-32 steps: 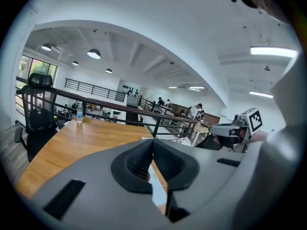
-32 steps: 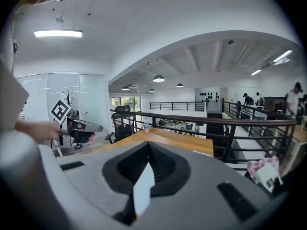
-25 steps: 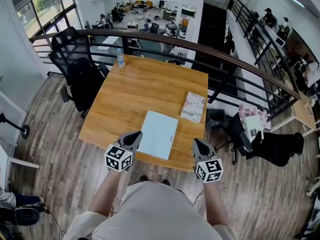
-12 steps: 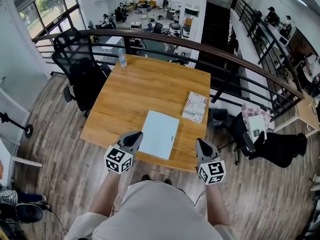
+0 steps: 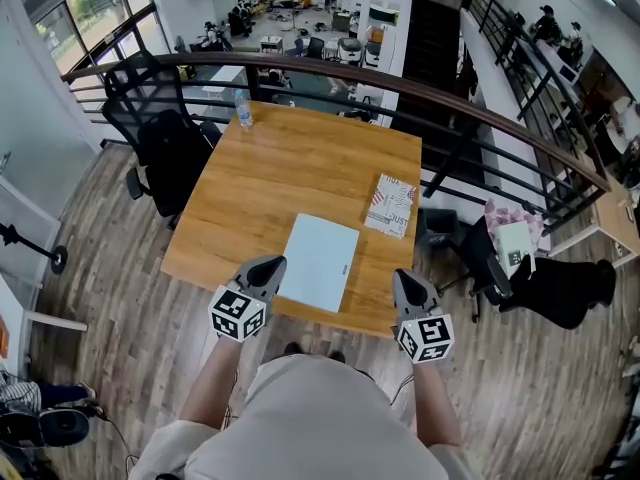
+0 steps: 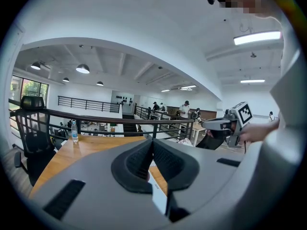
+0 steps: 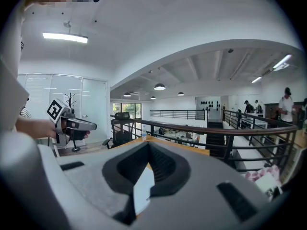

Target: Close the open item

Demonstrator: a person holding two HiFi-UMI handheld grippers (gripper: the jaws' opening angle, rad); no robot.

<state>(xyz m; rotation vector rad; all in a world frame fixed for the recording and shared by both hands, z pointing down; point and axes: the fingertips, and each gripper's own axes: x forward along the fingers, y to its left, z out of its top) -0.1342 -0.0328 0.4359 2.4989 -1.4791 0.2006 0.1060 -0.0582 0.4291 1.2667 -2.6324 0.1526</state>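
Observation:
A flat, pale blue laptop-like item [image 5: 318, 262] lies shut-looking on the wooden table [image 5: 290, 173] near its front edge. My left gripper [image 5: 266, 264] hovers at the item's near left corner with its jaws shut and nothing between them. To the item's near right, my right gripper [image 5: 404, 277] hangs by the table's front edge, also shut and empty. In the left gripper view the closed jaws [image 6: 152, 142] point across the table, with a sliver of the pale item [image 6: 158, 195] below them. The right gripper view shows its jaws [image 7: 147, 145] closed too.
A patterned book [image 5: 390, 206] lies at the table's right edge, and a water bottle [image 5: 243, 114] stands at the far left corner. A black office chair [image 5: 160, 138] sits left of the table. A dark railing [image 5: 400, 88] runs behind it.
Both grippers keep their places and stay shut. The head camera's view has drifted slightly; nothing on the table has moved.

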